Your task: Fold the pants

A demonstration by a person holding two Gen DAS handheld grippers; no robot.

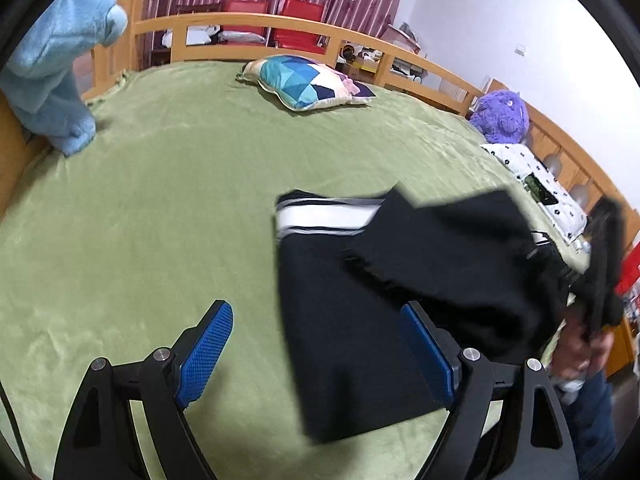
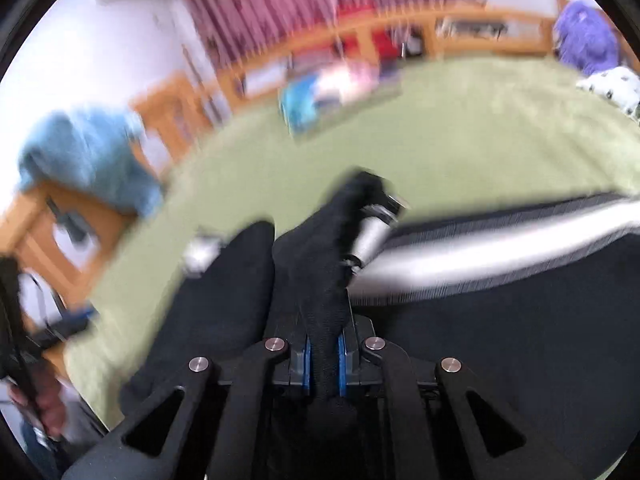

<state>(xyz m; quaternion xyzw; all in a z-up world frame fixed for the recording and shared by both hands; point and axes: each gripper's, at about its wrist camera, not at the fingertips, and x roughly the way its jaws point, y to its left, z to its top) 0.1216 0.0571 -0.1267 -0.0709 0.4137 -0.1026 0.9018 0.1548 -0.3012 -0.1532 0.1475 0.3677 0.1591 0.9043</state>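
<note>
Left gripper (image 1: 316,356): pads spread apart, holding nothing, low over the near edge of the pants (image 1: 352,320).
Right gripper (image 2: 323,354): clamped on a bunched fold of black cloth, lifting it.
Pants: black with a white stripe, lying on the green blanket (image 1: 160,208), one part raised above the rest. Judged mid-fold; flattening and further folds remain.
Beyond: patterned pillow (image 1: 308,82), purple plush toy (image 1: 502,114), blue towel (image 1: 56,76) over the bed rail (image 1: 280,24).
Containers: none seen.

The pants (image 1: 352,320) are matt black knit cloth; the bed cover (image 1: 160,208) is soft green fleece, and the bed rail (image 1: 248,24) is smooth wood.
</note>
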